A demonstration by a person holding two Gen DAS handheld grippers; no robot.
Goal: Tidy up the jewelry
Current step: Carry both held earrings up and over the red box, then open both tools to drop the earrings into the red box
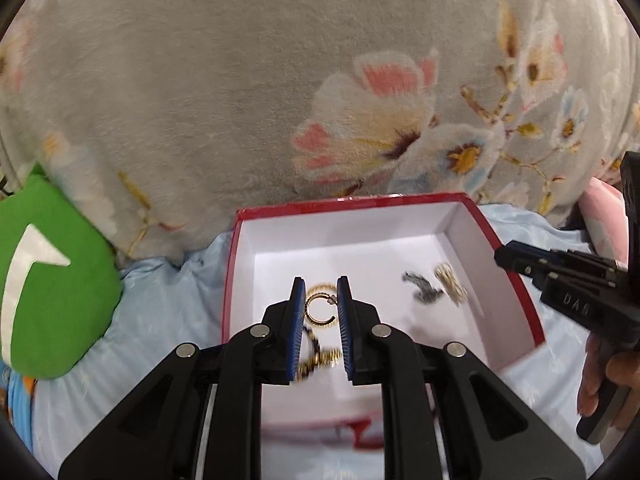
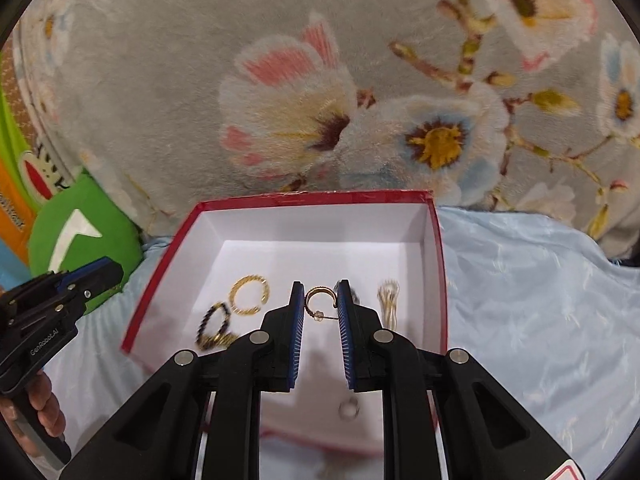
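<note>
A red box with a white inside (image 1: 516, 280) (image 2: 160, 276) lies on light blue cloth and holds several pieces of jewelry. My left gripper (image 1: 321, 292) is open over the box, its pads either side of a gold open ring (image 1: 320, 309); a dark beaded ring (image 1: 312, 344) lies below it. A grey earring (image 1: 422, 290) and a pale gold piece (image 1: 450, 280) lie to the right. My right gripper (image 2: 320, 294) holds a gold hoop earring (image 2: 318, 300) between its fingertips, above the box. The gold ring (image 2: 248, 295), dark ring (image 2: 214, 326) and pale gold piece (image 2: 388, 302) show there too.
A grey floral blanket (image 1: 240, 100) rises behind the box. A green cushion (image 1: 52, 272) (image 2: 80, 232) sits left of it. A pink item (image 1: 600, 216) is at the right edge. Light blue cloth (image 2: 540, 300) spreads to the right.
</note>
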